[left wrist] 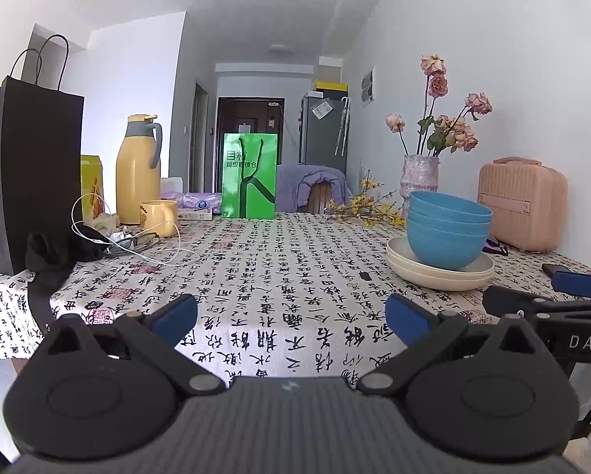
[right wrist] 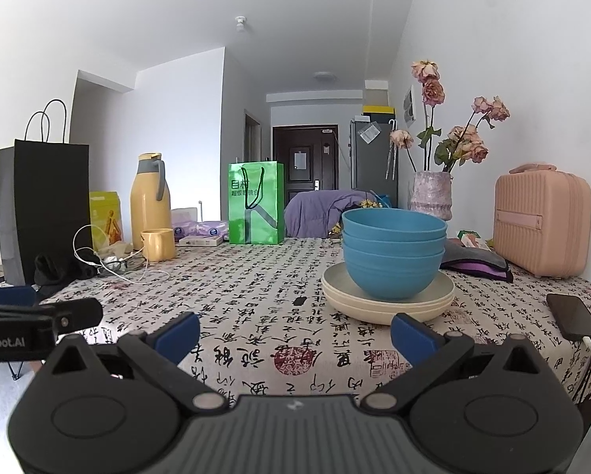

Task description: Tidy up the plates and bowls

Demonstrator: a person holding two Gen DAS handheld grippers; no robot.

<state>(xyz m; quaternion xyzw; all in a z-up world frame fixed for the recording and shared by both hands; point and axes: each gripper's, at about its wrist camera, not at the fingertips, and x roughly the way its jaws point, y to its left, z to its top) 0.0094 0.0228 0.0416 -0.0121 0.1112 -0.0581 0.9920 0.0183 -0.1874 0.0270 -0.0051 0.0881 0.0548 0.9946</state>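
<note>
Left gripper (left wrist: 291, 316) spread wide over the printed tablecloth (left wrist: 256, 272), right gripper (right wrist: 295, 333) likewise spread and empty, blue bowls (right wrist: 393, 254) nested on cream plates (right wrist: 388, 302) just beyond it, far right of the left one, "Robot.AI" on the neighbouring tool, green bag (right wrist: 256, 203) lettering too small to read.

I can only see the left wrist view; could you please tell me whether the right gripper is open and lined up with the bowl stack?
Observer: Yes, the right gripper is open and empty, with the blue bowls slightly right of its centre line.
Operator: Thank you. Is anything lying to the right of the plates?
Observer: A black phone with a white cable plugged in lies near the table's right edge, apart from the cream plates.
</note>
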